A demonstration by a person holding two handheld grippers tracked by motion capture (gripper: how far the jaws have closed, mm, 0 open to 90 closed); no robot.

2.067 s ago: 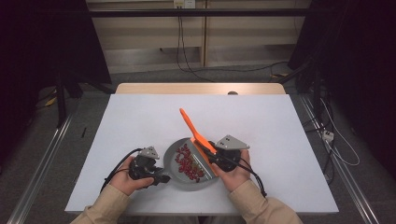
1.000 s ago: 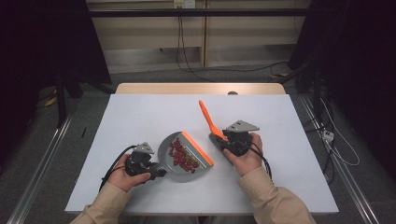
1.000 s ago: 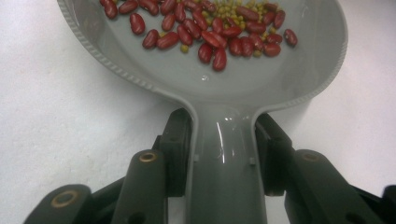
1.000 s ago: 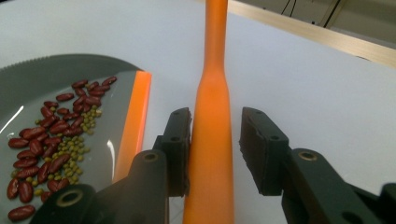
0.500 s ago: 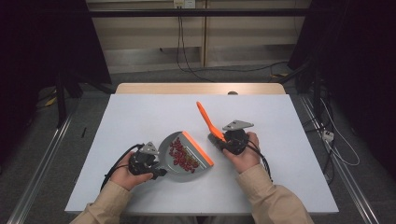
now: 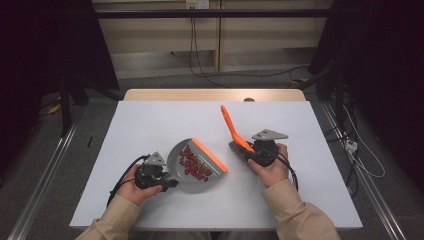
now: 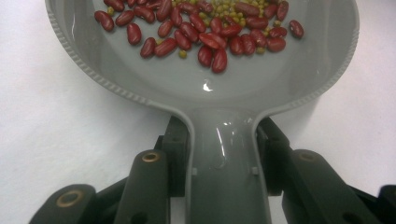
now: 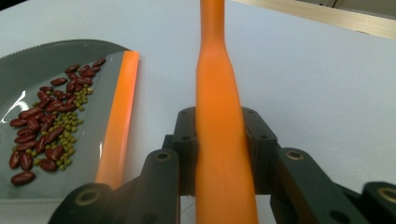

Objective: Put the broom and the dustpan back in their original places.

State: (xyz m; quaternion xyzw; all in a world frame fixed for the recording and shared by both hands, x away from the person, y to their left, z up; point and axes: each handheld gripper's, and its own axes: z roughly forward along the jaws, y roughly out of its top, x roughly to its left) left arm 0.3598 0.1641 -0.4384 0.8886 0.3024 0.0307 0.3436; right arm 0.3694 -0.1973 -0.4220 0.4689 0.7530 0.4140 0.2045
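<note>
Partly | brush (image 6: 234, 131) bristles hidden behind right claw (image 6: 261, 152) | dustpan (image 7: 243, 88) handle cropped

White tabletop (image 6: 150, 125): grey plastic dustpan with orange lip (image 6: 197, 162) sits left of centre, handle toward near-left edge, clamped in left gripper (image 6: 165, 181). Dark red kidney beans & small green mung beans (image 6: 194, 162) lie inside pan. Orange-handled brush (image 6: 234, 131) just right of pan, apart from it, handle slanting away toward far side, clamped in right gripper (image 6: 250, 152).
</note>
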